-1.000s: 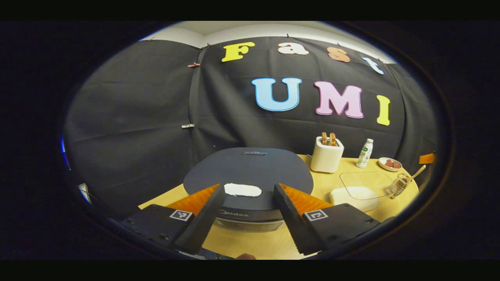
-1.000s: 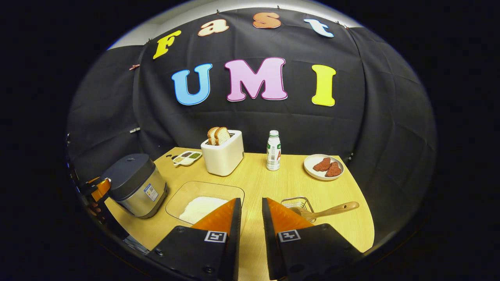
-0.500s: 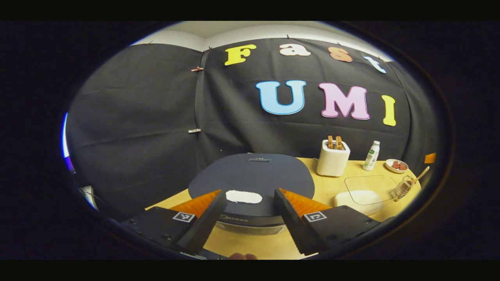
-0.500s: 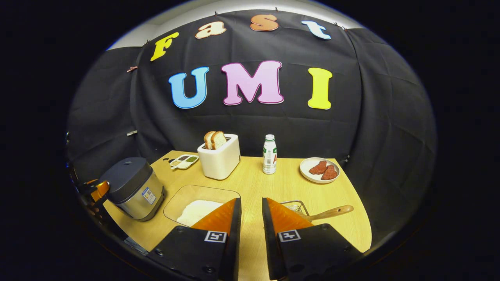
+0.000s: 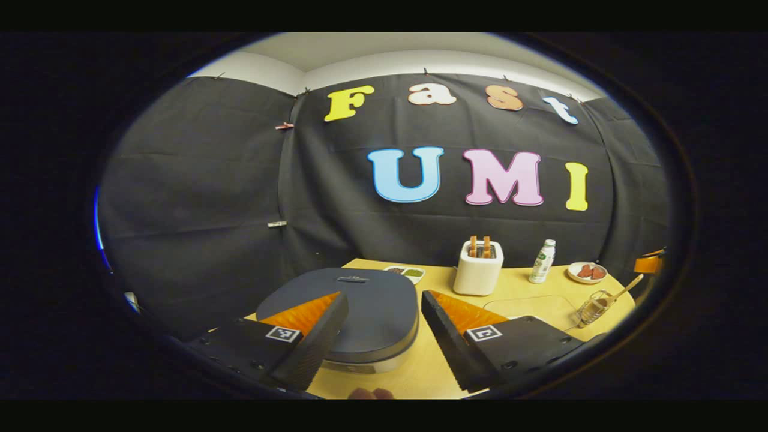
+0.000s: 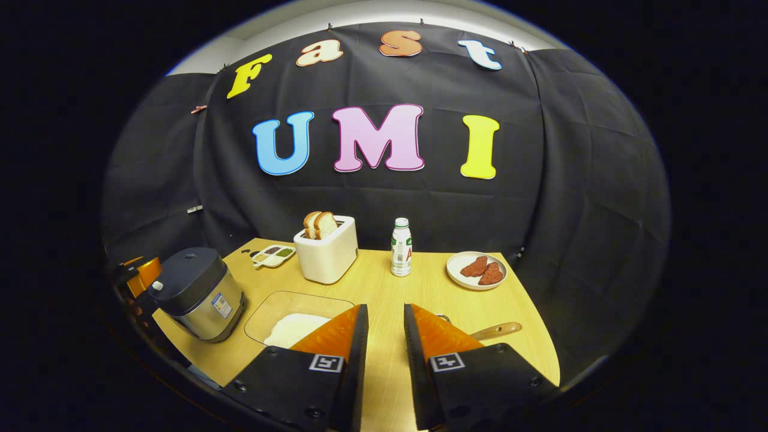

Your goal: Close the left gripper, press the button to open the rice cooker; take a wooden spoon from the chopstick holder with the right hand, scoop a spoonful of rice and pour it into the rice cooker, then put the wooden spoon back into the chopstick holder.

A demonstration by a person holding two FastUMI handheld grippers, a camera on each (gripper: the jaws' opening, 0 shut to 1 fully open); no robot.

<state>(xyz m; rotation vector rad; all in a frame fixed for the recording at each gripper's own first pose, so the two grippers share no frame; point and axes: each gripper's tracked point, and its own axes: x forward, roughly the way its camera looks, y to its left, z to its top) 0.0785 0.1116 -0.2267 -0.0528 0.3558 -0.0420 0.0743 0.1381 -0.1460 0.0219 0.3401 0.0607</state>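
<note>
The rice cooker (image 5: 360,312) has a dark lid, which is down. My left gripper (image 5: 384,295) hovers open over its front, and its left finger covers part of the lid. In the right gripper view the cooker (image 6: 198,291) stands at the table's left with a white button (image 6: 157,286) on its front edge, and the left gripper (image 6: 141,273) is just beyond it. My right gripper (image 6: 384,307) is narrowly open and holds nothing. The wooden spoon (image 6: 495,330) lies in the wire chopstick holder (image 5: 591,307), largely hidden behind the right finger. White rice (image 6: 294,327) fills a glass dish (image 6: 282,300).
On the wooden table (image 6: 420,288) stand a white toaster (image 6: 327,252) with bread, a small bottle (image 6: 401,255), a plate of red meat (image 6: 477,270) and a condiment tray (image 6: 273,255). Black cloth walls close in the back and both sides.
The left gripper has pulled back and up from the cooker, and the white button has slid out of sight behind its finger. The right gripper has drawn back slightly, hiding more of the holder.
</note>
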